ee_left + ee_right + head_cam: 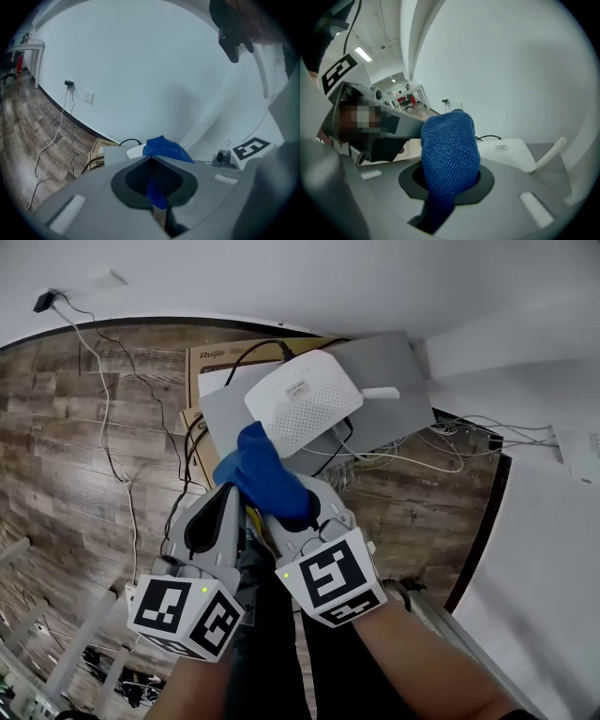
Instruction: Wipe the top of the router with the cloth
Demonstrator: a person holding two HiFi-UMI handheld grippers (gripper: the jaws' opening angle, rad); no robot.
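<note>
The white router (302,409) lies on a grey slab (398,367), its antenna (380,393) pointing right. A bunched blue cloth (262,474) rises from my right gripper (292,505), which is shut on it, and its top reaches the router's near edge. My left gripper (230,493) sits close beside it on the left. In the right gripper view the cloth (450,154) fills the jaws of the right gripper (450,176), with the router (508,154) behind. In the left gripper view a strip of the cloth (154,190) lies inside the closed jaws of the left gripper (151,161).
The slab rests on cardboard boxes (225,357) on a wooden floor (66,427) against a white wall. Cables (112,442) trail over the floor at the left, and more wires (450,442) lie at the right. A plug (69,83) hangs on the wall.
</note>
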